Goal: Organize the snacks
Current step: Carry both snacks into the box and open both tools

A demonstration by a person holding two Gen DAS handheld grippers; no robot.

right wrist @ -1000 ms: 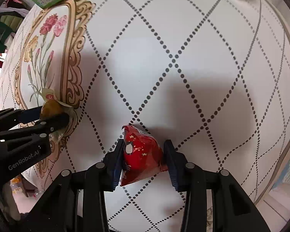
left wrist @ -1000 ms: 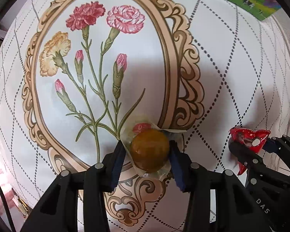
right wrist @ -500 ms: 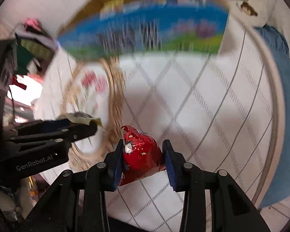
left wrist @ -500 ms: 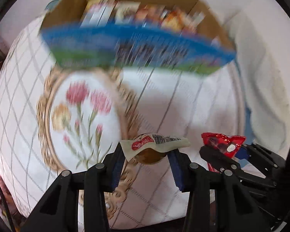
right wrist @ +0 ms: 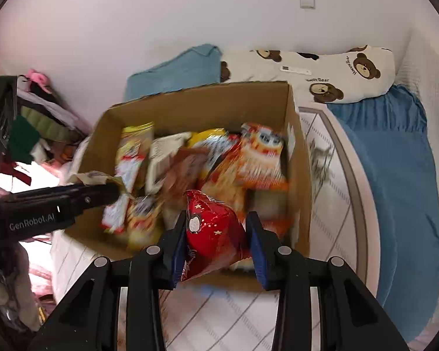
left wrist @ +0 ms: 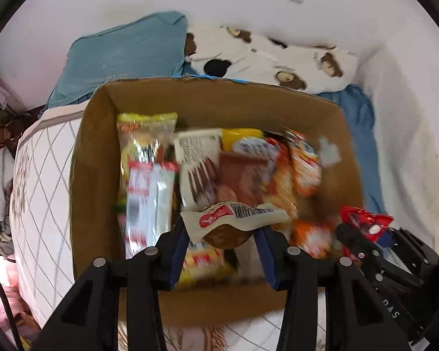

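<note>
My left gripper [left wrist: 224, 235] is shut on a round brown snack in a clear wrapper [left wrist: 228, 228] with a white barcode flap. It hangs over the near part of an open cardboard box [left wrist: 85, 175] filled with several snack packets [left wrist: 248, 169]. My right gripper [right wrist: 216, 234] is shut on a red foil snack bag [right wrist: 212, 231] with small stars, held above the same cardboard box [right wrist: 300, 175] near its front right corner. Each gripper shows in the other's view: the right gripper [left wrist: 363, 231] at the right, the left gripper [right wrist: 102, 190] at the left.
The box stands on a white quilted cover [left wrist: 38, 193] with dotted diamond lines. Behind it lie a light blue pillow [left wrist: 125, 52], a bear-print pillow [right wrist: 336, 70] and a blue sheet [right wrist: 395, 181]. A white wall rises at the back. Clutter of clothes [right wrist: 29, 117] sits left.
Both grippers have risen and moved forward from the flowered cover to above the box, each keeping its snack. The box interior has come into full view.
</note>
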